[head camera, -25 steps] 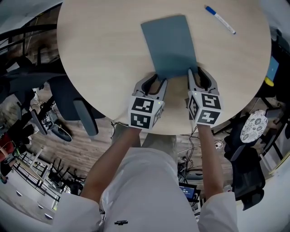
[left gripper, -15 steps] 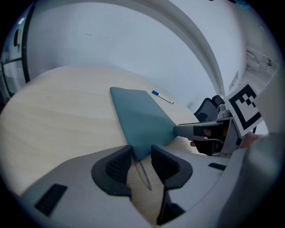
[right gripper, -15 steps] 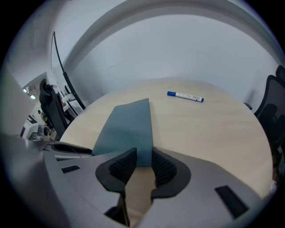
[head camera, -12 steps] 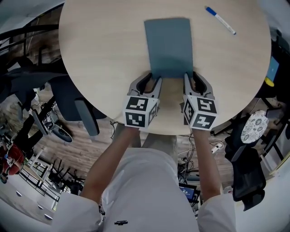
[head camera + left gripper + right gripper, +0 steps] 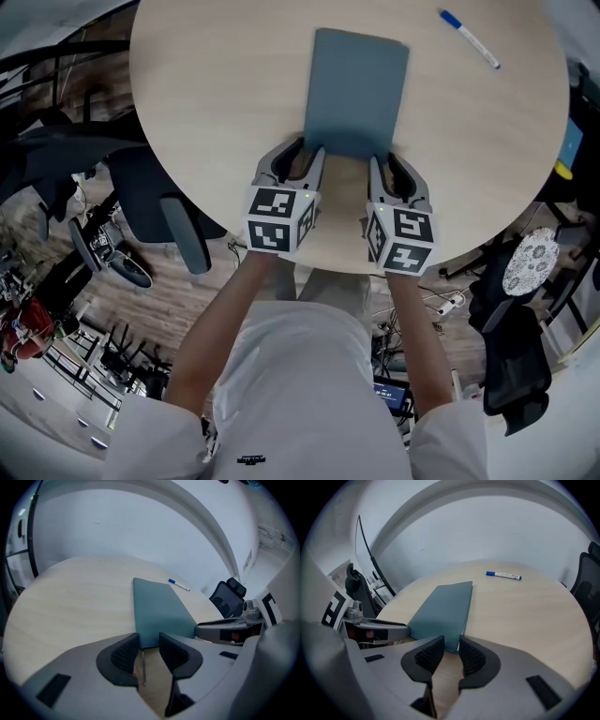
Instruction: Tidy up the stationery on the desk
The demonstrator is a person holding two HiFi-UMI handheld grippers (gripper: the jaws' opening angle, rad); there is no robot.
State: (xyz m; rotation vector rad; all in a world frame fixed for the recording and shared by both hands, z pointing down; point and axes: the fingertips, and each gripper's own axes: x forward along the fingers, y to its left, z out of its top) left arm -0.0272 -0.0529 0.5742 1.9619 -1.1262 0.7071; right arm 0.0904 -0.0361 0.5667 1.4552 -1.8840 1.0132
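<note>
A teal notebook (image 5: 356, 89) lies flat on the round wooden table (image 5: 206, 94). My left gripper (image 5: 309, 150) stands at its near left corner and my right gripper (image 5: 382, 157) at its near right corner. In the left gripper view the open jaws (image 5: 149, 641) frame the notebook's (image 5: 157, 611) near edge with a clear gap on both sides. My right gripper (image 5: 451, 644) has just been closing; the notebook's (image 5: 443, 609) corner sits at the mouth of its narrower gap, not clearly pinched. A blue-capped white pen (image 5: 469, 39) lies far right.
The table's near edge runs just under both grippers. An office chair (image 5: 155, 206) stands to the left of the table, and a dark chair (image 5: 511, 356) with cables on the floor stands at the right.
The notebook has slid away from the near edge and turned from leaning left to leaning slightly right. Both grippers moved with it, leftward and forward. The right jaws narrowed.
</note>
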